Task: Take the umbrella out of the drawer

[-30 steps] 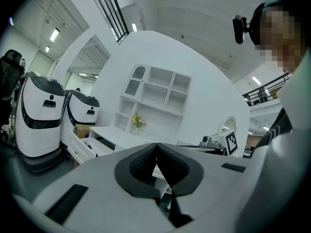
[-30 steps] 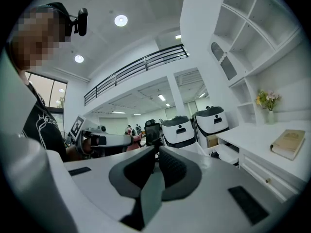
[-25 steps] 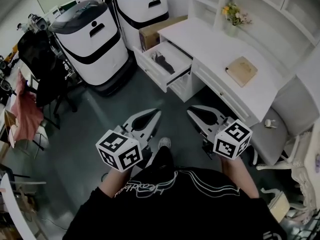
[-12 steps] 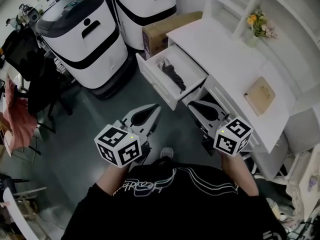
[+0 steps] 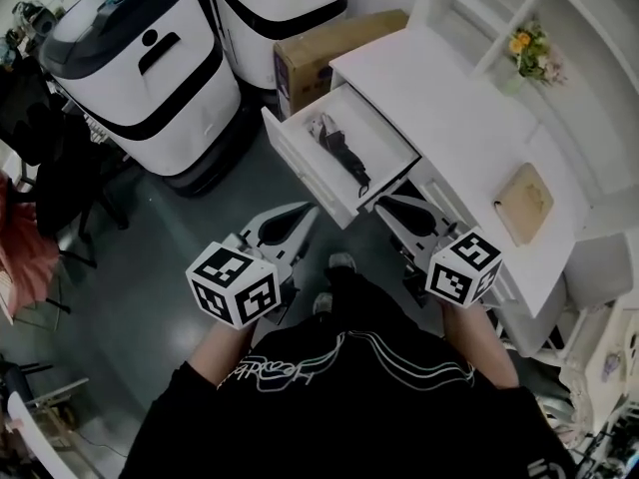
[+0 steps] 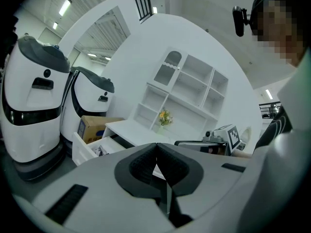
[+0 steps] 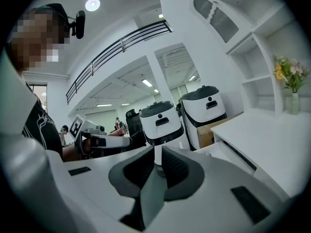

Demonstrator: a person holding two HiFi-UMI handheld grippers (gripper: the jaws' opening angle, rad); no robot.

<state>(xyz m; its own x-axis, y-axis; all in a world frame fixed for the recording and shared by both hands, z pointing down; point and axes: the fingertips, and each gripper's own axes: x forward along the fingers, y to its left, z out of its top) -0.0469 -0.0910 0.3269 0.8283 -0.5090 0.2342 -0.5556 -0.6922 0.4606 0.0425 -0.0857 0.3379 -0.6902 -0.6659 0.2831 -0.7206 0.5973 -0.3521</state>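
Note:
A folded black umbrella (image 5: 341, 151) lies inside the open white drawer (image 5: 300, 168) of the desk. My left gripper (image 5: 303, 215) hangs just short of the drawer's front panel, jaws shut and empty. My right gripper (image 5: 387, 206) is beside the drawer's right corner, in front of the desk, also shut with nothing in it. In the left gripper view the fingertips (image 6: 156, 145) meet, and the drawer (image 6: 87, 147) shows low at the left. The right gripper view shows its shut fingertips (image 7: 158, 152) pointing towards the white machines.
Two large white-and-black machines (image 5: 140, 68) (image 5: 280, 8) stand left of the desk, with a cardboard box (image 5: 329, 48) between them and the desk. On the desktop (image 5: 449, 118) are a flower vase (image 5: 529, 53) and a wooden board (image 5: 524, 203). A black chair (image 5: 40, 158) stands at far left.
The person has stepped towards the desk, so both grippers are now close to the open drawer. Both stayed shut and empty.

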